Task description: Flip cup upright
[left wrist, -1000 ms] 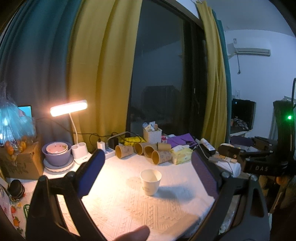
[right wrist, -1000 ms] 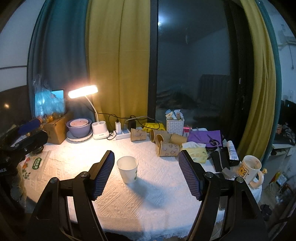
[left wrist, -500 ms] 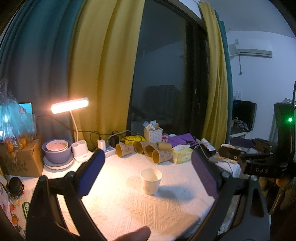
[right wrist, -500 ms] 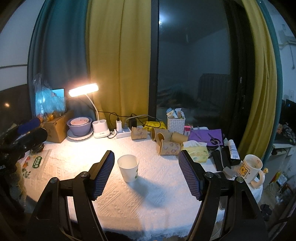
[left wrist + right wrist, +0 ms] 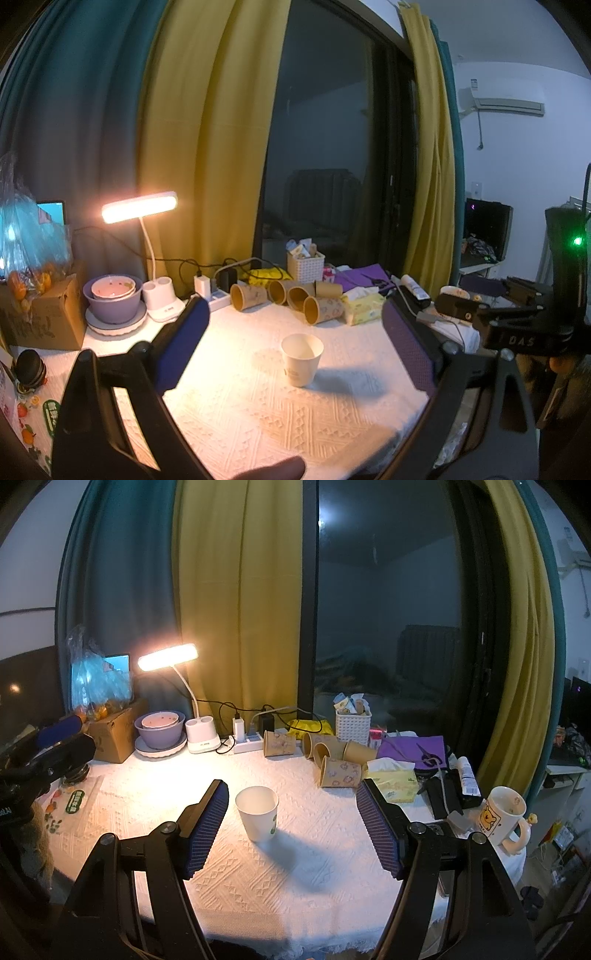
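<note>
Two hand-held grippers are seen above a table covered with a white embossed tablecloth [image 5: 295, 878]. The left gripper [image 5: 295, 339] is held with its jaws spread wide and nothing is grasped between its blue pads. The right gripper [image 5: 293, 819] is likewise released, its ribbed pads well apart and empty.

A white paper cup [image 5: 257, 818] is found standing upright on the cloth, mouth up, touched by neither gripper. In the right wrist view it is placed just beside the left pad, at about 11 o'clock from the point midway between the fingertips; in the left wrist view the same cup [image 5: 301, 354] is seen nearly centred between the pads, slightly toward 5 o'clock.

Several brown paper cups [image 5: 340, 771] are laid on their sides near the far edge, at 1 o'clock from the white cup. A lit desk lamp [image 5: 168, 657] is set at 11 o'clock, with a purple bowl [image 5: 159, 731] beside its base. A yellow tissue pack [image 5: 393, 779] and a cartoon mug [image 5: 502, 814] are placed toward 3 o'clock.
</note>
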`<action>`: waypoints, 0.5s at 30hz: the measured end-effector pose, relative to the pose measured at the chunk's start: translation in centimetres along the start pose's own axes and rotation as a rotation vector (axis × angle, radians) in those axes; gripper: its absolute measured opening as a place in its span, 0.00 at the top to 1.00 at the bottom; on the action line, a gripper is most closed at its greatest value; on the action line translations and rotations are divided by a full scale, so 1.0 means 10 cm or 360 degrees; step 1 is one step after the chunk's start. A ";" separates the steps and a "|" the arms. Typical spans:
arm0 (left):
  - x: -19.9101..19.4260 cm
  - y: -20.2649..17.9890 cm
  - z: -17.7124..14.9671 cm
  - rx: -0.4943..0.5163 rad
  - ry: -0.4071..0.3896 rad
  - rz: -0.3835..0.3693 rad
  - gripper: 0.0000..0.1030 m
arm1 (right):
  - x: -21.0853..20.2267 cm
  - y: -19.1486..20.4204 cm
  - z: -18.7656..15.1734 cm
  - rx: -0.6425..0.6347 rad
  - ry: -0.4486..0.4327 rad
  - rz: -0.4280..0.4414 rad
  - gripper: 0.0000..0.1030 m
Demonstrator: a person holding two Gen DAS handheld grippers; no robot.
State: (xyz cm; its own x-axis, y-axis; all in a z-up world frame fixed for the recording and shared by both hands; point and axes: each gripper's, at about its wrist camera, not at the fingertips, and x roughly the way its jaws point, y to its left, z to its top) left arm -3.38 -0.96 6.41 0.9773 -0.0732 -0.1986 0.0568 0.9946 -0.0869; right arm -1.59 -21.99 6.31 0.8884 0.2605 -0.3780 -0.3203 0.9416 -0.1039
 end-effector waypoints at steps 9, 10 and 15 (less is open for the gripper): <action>0.00 0.00 -0.02 -0.0005 0.0002 0.0002 0.07 | 0.03 0.04 -0.03 -0.0003 0.0015 0.0007 0.27; 0.00 0.00 -0.03 -0.0005 0.0004 0.0002 0.07 | 0.03 0.03 -0.03 -0.0003 0.0013 0.0008 0.27; 0.00 0.01 -0.03 -0.0007 0.0003 0.0002 0.07 | 0.03 0.04 -0.02 -0.0002 0.0014 0.0006 0.27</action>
State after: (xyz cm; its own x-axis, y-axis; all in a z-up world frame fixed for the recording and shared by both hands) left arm -3.40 -0.91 6.16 0.9770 -0.0720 -0.2005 0.0546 0.9944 -0.0909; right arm -1.50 -21.60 5.97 0.8843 0.2624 -0.3863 -0.3243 0.9402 -0.1038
